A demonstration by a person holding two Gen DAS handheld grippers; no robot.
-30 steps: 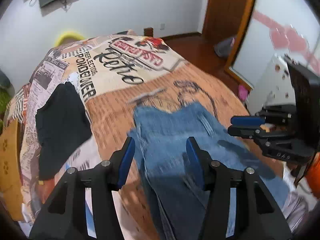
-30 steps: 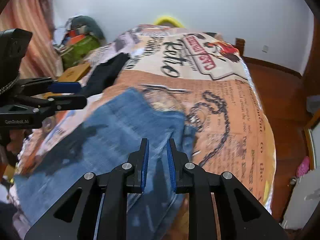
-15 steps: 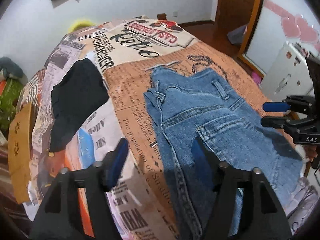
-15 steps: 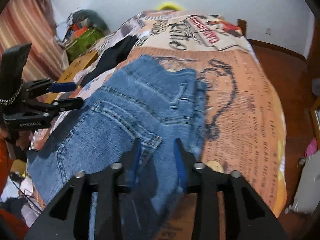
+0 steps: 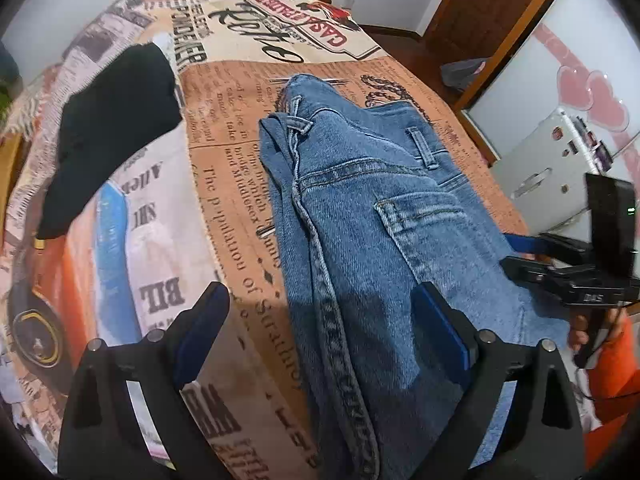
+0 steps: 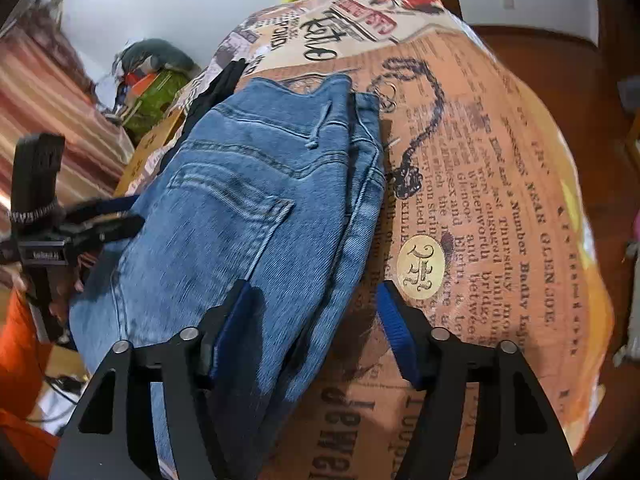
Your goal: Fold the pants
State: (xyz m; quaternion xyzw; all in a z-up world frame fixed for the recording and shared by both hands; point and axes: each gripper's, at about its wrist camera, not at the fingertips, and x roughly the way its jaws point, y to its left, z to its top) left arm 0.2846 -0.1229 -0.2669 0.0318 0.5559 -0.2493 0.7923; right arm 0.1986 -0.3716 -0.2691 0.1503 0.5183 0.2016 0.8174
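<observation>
Both claws are opening above blue jeans (image 5: 372, 216) lying folded lengthwise on the bed (image 5: 224, 184). Left claw (image 5: 324, 320) straddles one edge, right claw (image 6: 314, 312) the other. Only the left view shows a black garment (image 5: 108, 120) beside them.

Bedspread (image 5: 224, 184) bare betw. jeans (image 5: 360, 208) & black garment (image 5: 108, 120) — room there, right side (image 6: 500, 200) also.

Left hand-held gripper (image 5: 324, 332) and right hand-held gripper (image 6: 314, 320) point downward, jaws opening.
</observation>
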